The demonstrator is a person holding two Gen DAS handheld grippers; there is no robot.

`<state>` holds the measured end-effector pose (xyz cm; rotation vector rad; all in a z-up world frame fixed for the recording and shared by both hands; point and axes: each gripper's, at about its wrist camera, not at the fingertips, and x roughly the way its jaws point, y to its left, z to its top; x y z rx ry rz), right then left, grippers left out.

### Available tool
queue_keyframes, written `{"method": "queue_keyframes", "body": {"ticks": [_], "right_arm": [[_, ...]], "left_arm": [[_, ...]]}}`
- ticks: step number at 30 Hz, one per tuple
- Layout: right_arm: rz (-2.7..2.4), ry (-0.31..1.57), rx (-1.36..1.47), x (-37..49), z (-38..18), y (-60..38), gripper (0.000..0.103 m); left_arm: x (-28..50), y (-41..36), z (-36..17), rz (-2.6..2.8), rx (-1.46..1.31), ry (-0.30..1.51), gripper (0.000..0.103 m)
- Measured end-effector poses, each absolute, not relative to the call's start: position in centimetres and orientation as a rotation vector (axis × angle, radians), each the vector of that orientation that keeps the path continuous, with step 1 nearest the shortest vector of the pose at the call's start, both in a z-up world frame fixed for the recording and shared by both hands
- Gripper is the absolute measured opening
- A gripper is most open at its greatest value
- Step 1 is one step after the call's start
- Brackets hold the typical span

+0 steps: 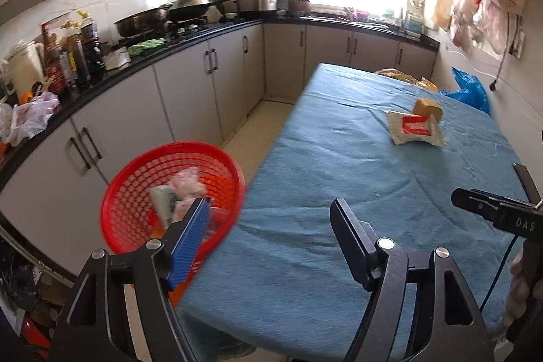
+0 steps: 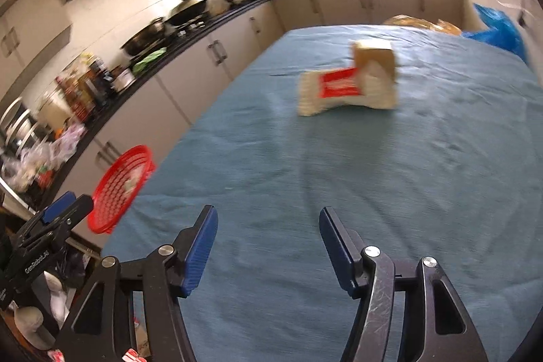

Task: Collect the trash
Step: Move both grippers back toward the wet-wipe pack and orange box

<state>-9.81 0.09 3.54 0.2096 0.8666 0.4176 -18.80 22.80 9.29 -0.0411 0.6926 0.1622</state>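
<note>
The remaining trash is seen ahead of both tools, well apart from them, on the far half of the counter (image 2: 373, 192). It is made up of a flat wrapper (image 2: 339, 89) with a red label and a tan box (image 2: 375, 55) standing just behind it, the two touching or overlapping; which of these holds cannot be told through the blur. The wrapper's long axis is laid roughly across the right wrist view, so its broad side is presented to an approach from the near edge.

In the right wrist view the pile is placed nearly straight ahead of the right tool (image 2: 268, 246). In the left wrist view it is set off to the right of the left tool (image 1: 271, 233). The right tool is therefore judged the better placed for the next pick. Both tools are held with jaws apart, and nothing is seen between the blue ribbed pads of either.

The red basket (image 1: 135, 189) is found off the counter's left edge, closest to the left tool, with crumpled pale trash (image 1: 183, 189) already lying in it. Its wall is a stiff plastic lattice. The counter is covered by a blue woven cloth, slightly wrinkled. The wrapper looks thin and likely to flex when pinched; the box looks like stiff card.
</note>
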Motion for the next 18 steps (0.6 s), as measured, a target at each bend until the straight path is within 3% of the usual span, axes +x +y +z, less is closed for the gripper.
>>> {"method": "queue_keyframes", "body": {"ticks": [18], "right_arm": [[0.215, 0.866, 0.198, -6.0, 3.0, -7.9, 0.074]], "left_arm": [[-13.6, 15.3, 5.1, -0.072, -0.049, 0.8, 0.073]]}}
